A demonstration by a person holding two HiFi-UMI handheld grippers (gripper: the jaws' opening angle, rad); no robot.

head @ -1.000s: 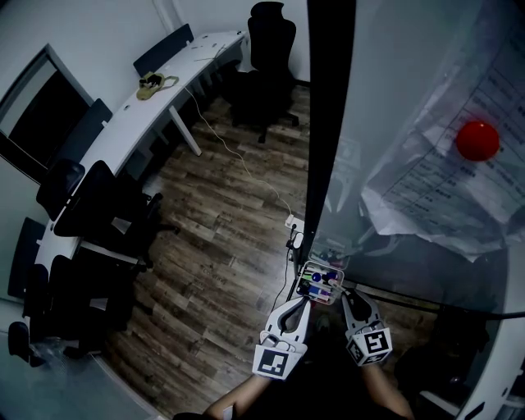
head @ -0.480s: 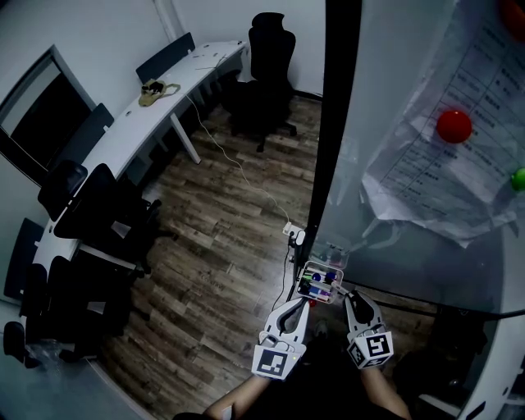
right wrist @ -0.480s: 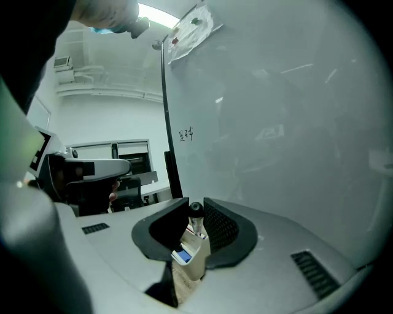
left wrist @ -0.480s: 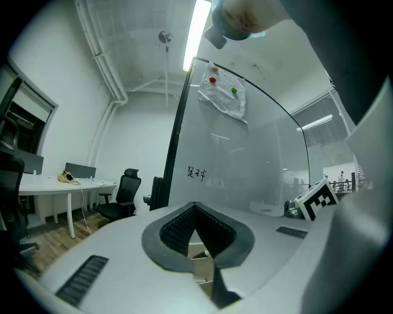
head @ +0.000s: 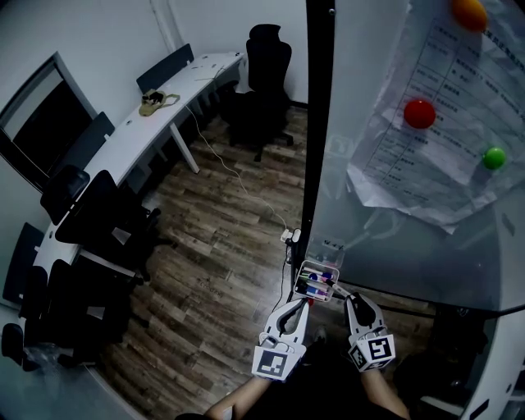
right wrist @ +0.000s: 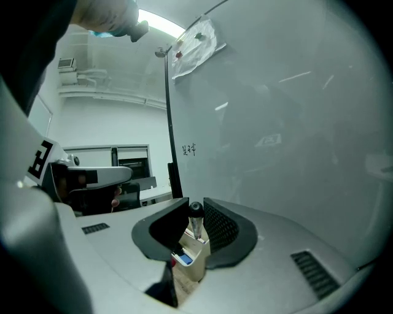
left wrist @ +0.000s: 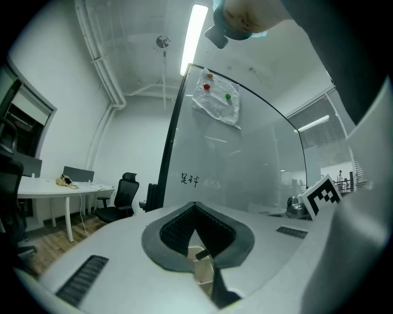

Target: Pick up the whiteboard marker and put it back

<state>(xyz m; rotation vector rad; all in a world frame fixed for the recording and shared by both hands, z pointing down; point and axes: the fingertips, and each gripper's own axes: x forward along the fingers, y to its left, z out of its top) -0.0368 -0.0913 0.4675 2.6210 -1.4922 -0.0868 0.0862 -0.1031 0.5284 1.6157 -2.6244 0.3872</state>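
Note:
A small open box [head: 317, 281] of markers hangs at the lower edge of the whiteboard [head: 385, 238]. My left gripper [head: 297, 305] sits just below the box, its jaws shut with nothing between them; the box [left wrist: 199, 262] shows beyond its tips [left wrist: 195, 208]. My right gripper [head: 353, 300] is beside the box's right corner. In the right gripper view it [right wrist: 195, 211] is shut on a whiteboard marker [right wrist: 195, 216] with a black cap, held upright over the box [right wrist: 189, 252].
Papers [head: 426, 156] hang on the board under red [head: 419, 113], green [head: 493, 157] and orange [head: 469, 11] magnets. The board's black post [head: 317, 123] runs up the middle. To the left are the wood floor, a long white desk [head: 148, 123] and black chairs [head: 267, 74].
The head view has swung so the papers and magnets sit lower and further left, with more magnets showing. Both grippers stay by the marker box, hardly moved.

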